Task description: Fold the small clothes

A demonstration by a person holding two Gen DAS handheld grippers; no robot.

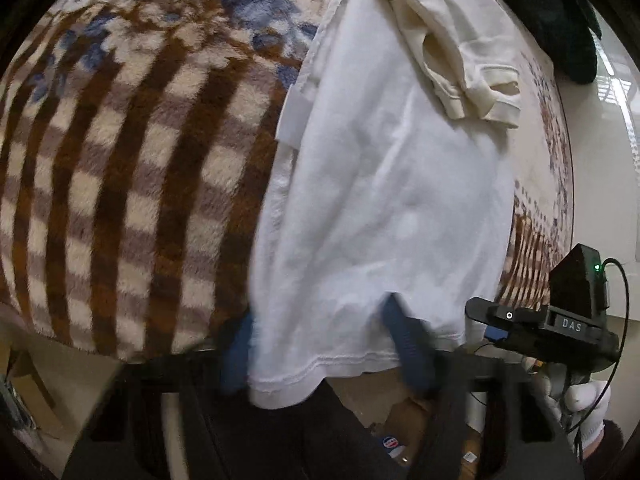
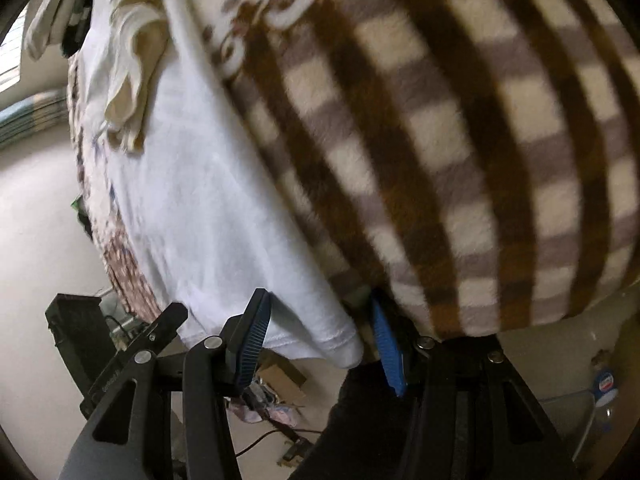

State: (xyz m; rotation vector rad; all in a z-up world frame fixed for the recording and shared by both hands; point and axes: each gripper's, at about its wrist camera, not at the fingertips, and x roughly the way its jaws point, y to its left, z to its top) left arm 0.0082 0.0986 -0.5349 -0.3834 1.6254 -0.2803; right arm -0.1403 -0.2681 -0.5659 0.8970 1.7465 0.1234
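A white T-shirt (image 1: 380, 184) lies stretched out on a checked brown and cream blanket (image 1: 120, 152); its hem hangs over the near edge. My left gripper (image 1: 320, 344) is open, its blue fingers (image 1: 404, 332) on either side of the hem's left corner. In the right wrist view the same T-shirt (image 2: 200, 200) lies left of centre. My right gripper (image 2: 320, 332) is open, its blue fingers (image 2: 256, 328) straddling the hem's other corner. A crumpled cream garment (image 1: 452, 52) lies on the shirt's far end; it also shows in the right wrist view (image 2: 132, 80).
The blanket (image 2: 440, 140) covers the whole surface. A dark green garment (image 1: 560, 20) lies at the far right. The right gripper's body (image 1: 560, 320) shows in the left wrist view. Cardboard and clutter (image 2: 276, 384) lie on the floor below the edge.
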